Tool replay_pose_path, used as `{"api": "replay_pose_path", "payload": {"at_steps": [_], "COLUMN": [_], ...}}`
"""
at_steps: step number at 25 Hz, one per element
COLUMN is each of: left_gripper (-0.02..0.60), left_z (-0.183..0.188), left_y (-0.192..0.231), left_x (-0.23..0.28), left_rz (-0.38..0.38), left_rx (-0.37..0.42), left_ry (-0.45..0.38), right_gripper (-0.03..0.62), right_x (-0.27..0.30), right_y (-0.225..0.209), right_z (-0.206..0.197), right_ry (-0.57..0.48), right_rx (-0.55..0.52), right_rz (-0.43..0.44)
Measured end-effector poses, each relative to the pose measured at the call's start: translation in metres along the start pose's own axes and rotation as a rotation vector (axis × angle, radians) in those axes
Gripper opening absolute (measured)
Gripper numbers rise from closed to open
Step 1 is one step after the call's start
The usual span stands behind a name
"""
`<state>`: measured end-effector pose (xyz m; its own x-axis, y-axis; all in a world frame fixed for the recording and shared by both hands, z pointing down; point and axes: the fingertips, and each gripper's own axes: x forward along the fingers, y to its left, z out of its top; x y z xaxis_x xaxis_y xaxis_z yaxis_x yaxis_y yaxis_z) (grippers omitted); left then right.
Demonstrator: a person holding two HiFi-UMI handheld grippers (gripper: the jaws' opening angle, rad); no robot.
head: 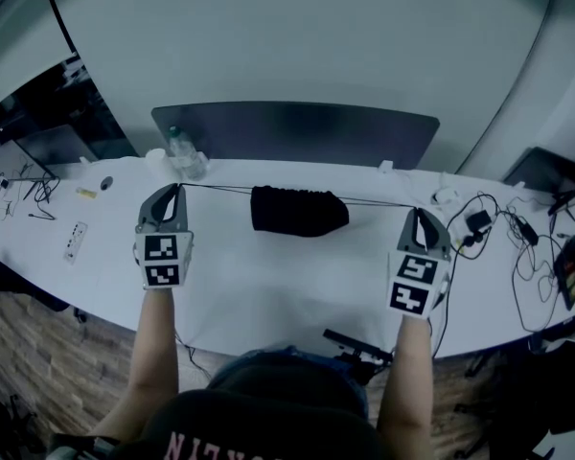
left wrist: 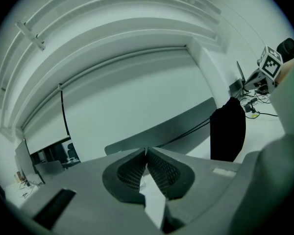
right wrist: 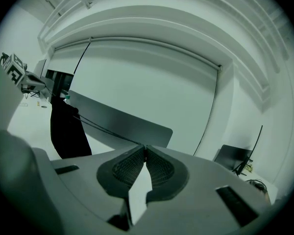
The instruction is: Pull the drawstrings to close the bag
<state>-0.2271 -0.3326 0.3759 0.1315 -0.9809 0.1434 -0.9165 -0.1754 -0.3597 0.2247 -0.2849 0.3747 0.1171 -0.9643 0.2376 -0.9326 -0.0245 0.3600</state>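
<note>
Grey plastic left hand-held gripper (head: 179,187): jaws pinched together at the very tips on the thin dark left drawstring (head: 216,189). No gap shows between the ribbed pads.

Grey plastic right hand-held gripper (head: 414,210): likewise closed, tips nipping the thin dark right drawstring (head: 374,202). The two grippers are held well apart, one to each side.

Black fabric drawstring bag (head: 297,210): midway between the grippers, over the rear half of the white bench (head: 268,286). Both cords run taut and nearly straight from its top edge. The mouth looks gathered; whether the base rests on the bench cannot be told.

Clear plastic bottle (head: 185,153): upright just behind the left hand-held gripper.

Tangle of black cables and adapters (head: 498,228): on the bench just beyond the right hand-held gripper.

Hazards, as judged:
- Each cord is caught only at the pad tips, so a harder pull may let it slide out and the bag drop slack.
- An uneven pull would drag the bag toward the stronger side instead of cinching it.
- Spreading wider brings the left gripper toward the bottle and the right toward the cables, so either may be knocked or snagged.
- With the mouth seemingly near shut, extra force strains the cord channel.
</note>
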Motion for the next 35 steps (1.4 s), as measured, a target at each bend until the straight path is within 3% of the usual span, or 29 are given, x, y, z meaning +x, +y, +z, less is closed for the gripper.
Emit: {"api": "replay_pose_path", "payload": {"at_steps": [11,35], "left_gripper": [0.014,0.013], "left_z": [-0.006,-0.012], "left_y": [0.014,0.026], "left_x": [0.003,0.009], "left_rz": [0.044,0.073], "left_rx": [-0.049,-0.042], "left_ry": [0.027,0.053], "right_gripper": [0.008,0.008], "right_x": [0.002,-0.001], "right_y": [-0.018,-0.064], "right_z": [-0.001,-0.010], "right_ry": [0.005,0.030], "right_rx": [0.041,0.103], "right_rz": [-0.050,-0.159]}}
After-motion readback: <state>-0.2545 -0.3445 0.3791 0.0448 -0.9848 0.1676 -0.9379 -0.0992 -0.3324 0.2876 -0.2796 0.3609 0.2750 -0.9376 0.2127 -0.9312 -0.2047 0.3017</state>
